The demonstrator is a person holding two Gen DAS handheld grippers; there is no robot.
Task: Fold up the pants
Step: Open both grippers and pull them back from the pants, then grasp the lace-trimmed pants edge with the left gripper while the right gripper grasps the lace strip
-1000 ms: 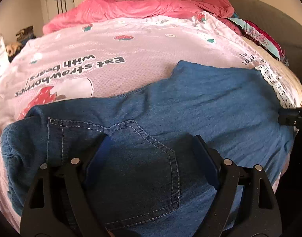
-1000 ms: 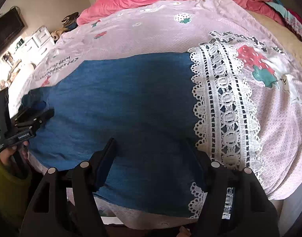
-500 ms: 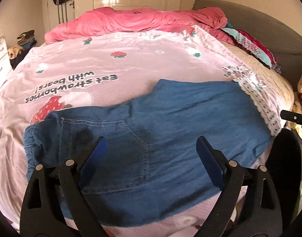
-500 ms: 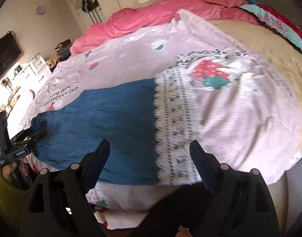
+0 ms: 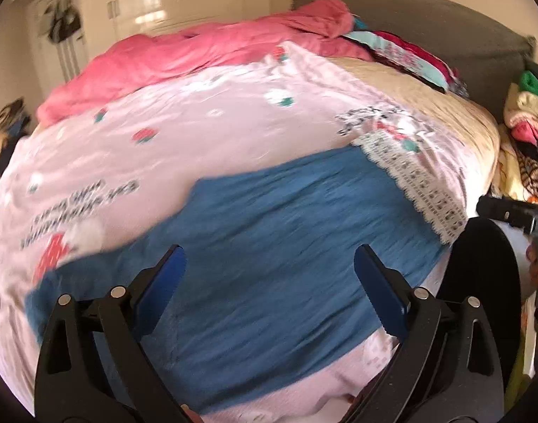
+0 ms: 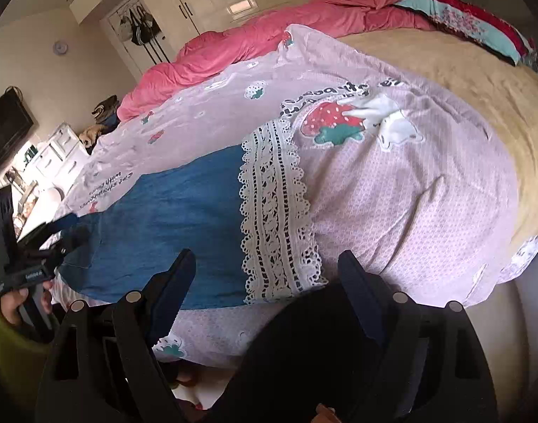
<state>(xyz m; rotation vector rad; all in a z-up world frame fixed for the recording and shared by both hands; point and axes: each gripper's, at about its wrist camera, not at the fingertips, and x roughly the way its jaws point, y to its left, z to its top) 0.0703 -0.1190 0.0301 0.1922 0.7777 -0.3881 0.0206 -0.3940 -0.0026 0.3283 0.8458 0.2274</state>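
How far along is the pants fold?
Done: the pants lie flat on the bedspread, seemingly folded lengthwise, one end under its lace edge. In hand: nothing; the left gripper is opening above the denim, and the right gripper is open and empty. Left: probably the crosswise folds.

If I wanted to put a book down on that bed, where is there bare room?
Two free patches: the pale pink printed sheet between the blue denim pants and the rumpled pink duvet, and the beige bedspread past the white lace band. It is crowded along the far pillows and the near edge, where the pants lie.
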